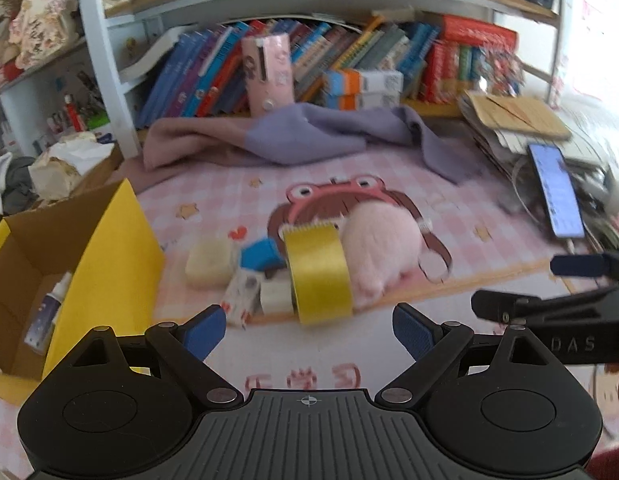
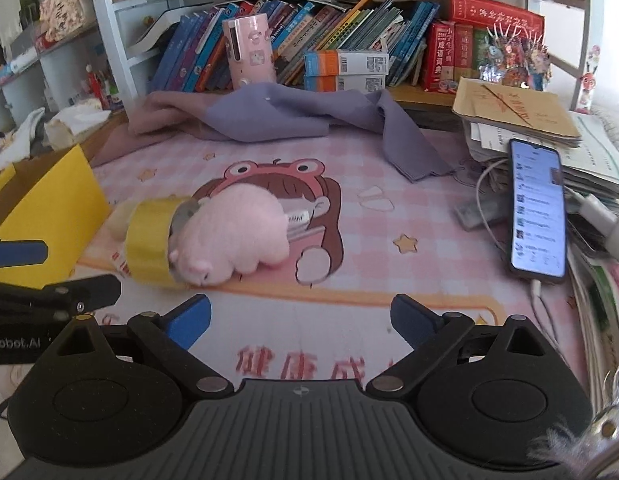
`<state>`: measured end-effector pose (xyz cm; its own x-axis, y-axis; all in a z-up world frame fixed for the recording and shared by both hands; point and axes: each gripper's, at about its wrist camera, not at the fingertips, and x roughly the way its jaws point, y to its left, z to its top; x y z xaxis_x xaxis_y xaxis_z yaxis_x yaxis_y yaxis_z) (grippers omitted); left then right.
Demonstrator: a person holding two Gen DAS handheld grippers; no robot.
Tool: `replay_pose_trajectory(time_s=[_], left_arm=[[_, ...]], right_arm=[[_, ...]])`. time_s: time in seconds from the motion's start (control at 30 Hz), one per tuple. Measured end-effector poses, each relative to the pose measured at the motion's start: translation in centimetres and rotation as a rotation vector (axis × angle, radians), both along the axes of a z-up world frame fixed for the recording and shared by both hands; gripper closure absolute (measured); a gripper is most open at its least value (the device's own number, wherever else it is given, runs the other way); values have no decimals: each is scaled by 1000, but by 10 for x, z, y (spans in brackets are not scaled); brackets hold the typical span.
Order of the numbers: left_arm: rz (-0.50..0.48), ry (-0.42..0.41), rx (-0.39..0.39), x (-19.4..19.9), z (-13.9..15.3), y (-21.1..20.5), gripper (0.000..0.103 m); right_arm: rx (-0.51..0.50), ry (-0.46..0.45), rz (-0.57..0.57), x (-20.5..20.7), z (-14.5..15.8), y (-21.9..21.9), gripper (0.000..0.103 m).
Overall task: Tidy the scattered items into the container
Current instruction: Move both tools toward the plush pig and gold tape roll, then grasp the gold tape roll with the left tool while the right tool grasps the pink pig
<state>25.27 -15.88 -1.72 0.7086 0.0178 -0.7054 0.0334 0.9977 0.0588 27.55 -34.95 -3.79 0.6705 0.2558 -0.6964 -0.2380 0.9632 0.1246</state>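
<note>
A gold tape roll [image 1: 319, 276] stands on edge on the pink mat, leaning against a pink plush toy [image 1: 377, 256]. Left of it lie a cream block [image 1: 209, 262], a blue item [image 1: 261, 254], a small white carton [image 1: 241, 300] and a pale tape roll [image 1: 275, 298]. My left gripper [image 1: 309, 332] is open and holds nothing, just short of the gold roll. The yellow cardboard box [image 1: 109, 260] at the left holds a small bottle [image 1: 49, 312]. My right gripper [image 2: 301, 320] is open and holds nothing, a little short of the plush toy [image 2: 233, 236] and the gold tape roll [image 2: 149, 244].
A purple cloth [image 2: 269, 112] lies crumpled at the back below a shelf of books [image 2: 349, 32]. A lit phone [image 2: 537, 212] with cables leans on a paper stack [image 2: 517, 116] at the right. The yellow box [image 2: 41, 216] borders the mat's left side.
</note>
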Motion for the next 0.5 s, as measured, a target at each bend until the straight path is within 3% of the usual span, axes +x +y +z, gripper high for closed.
replay_pose_trajectory(time_s=[0.27, 0.37, 0.5], left_arm=[[22, 7, 5, 28, -7, 0, 14], [19, 25, 15, 37, -13, -2, 22], [6, 43, 46, 48, -24, -9, 34]], right_arm=[[98, 59, -8, 38, -7, -8, 5], [137, 88, -16, 49, -9, -9, 6], [201, 122, -39, 61, -11, -8, 14]])
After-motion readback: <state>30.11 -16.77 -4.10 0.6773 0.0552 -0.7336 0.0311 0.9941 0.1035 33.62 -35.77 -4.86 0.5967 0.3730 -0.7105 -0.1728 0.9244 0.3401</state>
